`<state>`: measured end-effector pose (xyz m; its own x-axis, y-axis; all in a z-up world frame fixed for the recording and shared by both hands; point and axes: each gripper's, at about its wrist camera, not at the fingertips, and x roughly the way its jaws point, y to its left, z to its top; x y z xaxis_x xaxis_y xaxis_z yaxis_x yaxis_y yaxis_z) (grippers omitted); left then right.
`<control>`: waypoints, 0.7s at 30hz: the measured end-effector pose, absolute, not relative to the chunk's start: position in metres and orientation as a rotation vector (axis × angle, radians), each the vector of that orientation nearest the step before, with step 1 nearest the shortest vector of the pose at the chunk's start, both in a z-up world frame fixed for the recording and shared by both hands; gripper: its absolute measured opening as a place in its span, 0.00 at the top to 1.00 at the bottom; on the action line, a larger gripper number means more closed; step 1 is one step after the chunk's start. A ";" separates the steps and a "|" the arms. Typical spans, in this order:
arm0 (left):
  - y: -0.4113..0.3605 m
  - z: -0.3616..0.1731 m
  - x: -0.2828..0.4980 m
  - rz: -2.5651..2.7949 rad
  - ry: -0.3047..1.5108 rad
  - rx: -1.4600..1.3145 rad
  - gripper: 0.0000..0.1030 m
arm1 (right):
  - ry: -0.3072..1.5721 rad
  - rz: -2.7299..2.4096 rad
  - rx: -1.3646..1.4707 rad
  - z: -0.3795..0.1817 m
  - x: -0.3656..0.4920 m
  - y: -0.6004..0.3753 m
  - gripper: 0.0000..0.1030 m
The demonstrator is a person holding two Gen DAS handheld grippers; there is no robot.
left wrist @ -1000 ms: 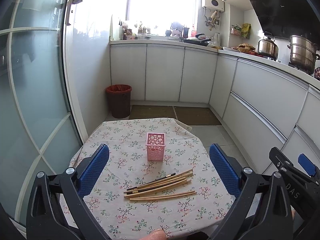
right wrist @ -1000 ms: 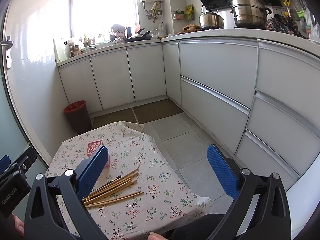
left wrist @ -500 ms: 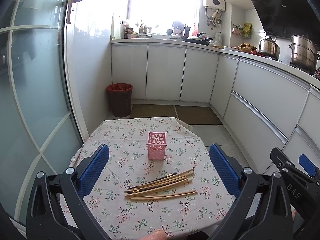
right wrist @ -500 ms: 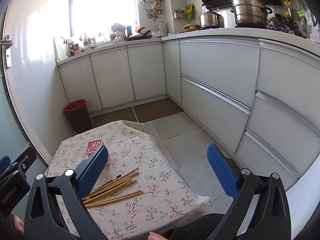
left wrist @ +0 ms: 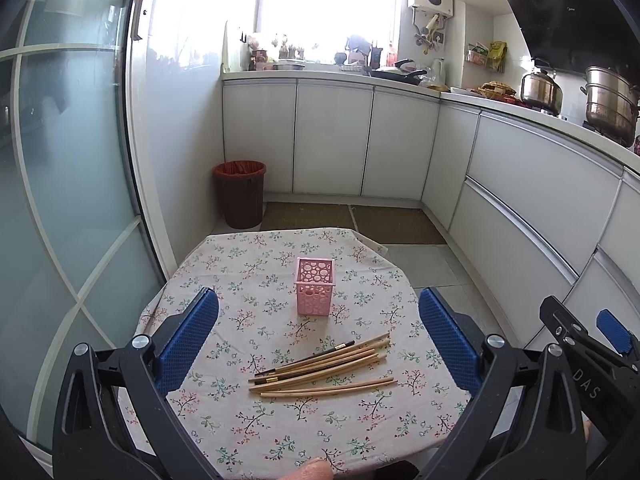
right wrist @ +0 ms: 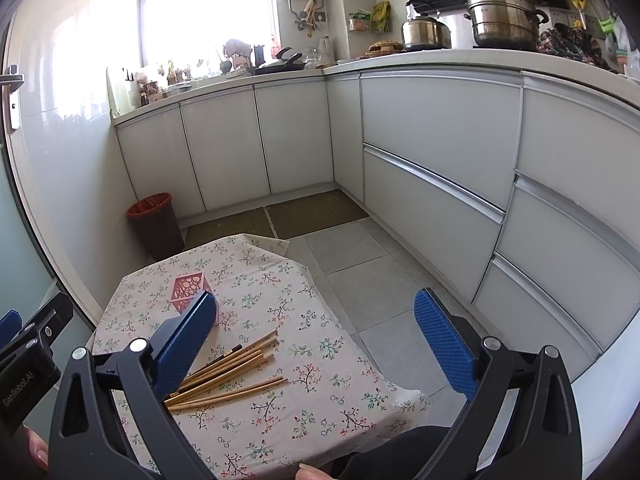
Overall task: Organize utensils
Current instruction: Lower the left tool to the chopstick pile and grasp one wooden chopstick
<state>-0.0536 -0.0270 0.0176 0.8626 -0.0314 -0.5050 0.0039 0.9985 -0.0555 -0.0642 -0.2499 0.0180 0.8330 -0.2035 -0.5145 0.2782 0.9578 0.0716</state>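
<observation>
Kitchen scene: small table with a floral tablecloth, white cabinets behind it. Chopsticks lie flat in a loose fan on the cloth, mostly light wood, at least one dark with a gold band. In the left wrist view they sit between the two fingers and ahead of the tips, nearer the right-hand pad. Pink perforated holder stands upright beyond the chopsticks, apart from them, roughly centred between the fingers.

Left gripper: blue pads wide apart, gripping nothing, hovering above the near table edge. Right gripper: pads also spread wide, nothing between them. In the right wrist view the chopsticks sit just ahead of the left-hand finger, their near ends hidden behind it; the holder is just past that fingertip, partly covered. The right-hand finger hangs over floor tiles, off the table.

Each gripper shows at the edge of the other's view. Fingertips of the person are visible low in frame.

Further out: dark bin with a red liner at the cabinet corner beside a frosted glass door; kettle and stacked steel pot on the counter.
</observation>
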 end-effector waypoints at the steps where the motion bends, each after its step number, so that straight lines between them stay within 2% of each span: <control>1: -0.026 0.016 -0.051 -0.019 0.535 -0.053 0.07 | 0.533 -0.256 0.148 0.017 -0.062 -0.250 0.06; 5: -0.028 0.009 -0.031 -0.046 0.594 -0.026 0.07 | 0.595 -0.208 0.212 0.006 -0.047 -0.261 0.06; 8: -0.040 -0.009 0.002 -0.145 0.721 0.042 0.07 | 0.704 -0.085 0.386 -0.018 -0.024 -0.286 0.06; 13: -0.074 -0.066 0.066 -0.329 0.971 0.169 0.07 | 0.815 -0.043 0.618 -0.074 0.011 -0.329 0.06; 21: -0.121 -0.165 0.161 -0.387 1.273 0.288 0.07 | 0.960 -0.112 0.737 -0.153 0.057 -0.369 0.06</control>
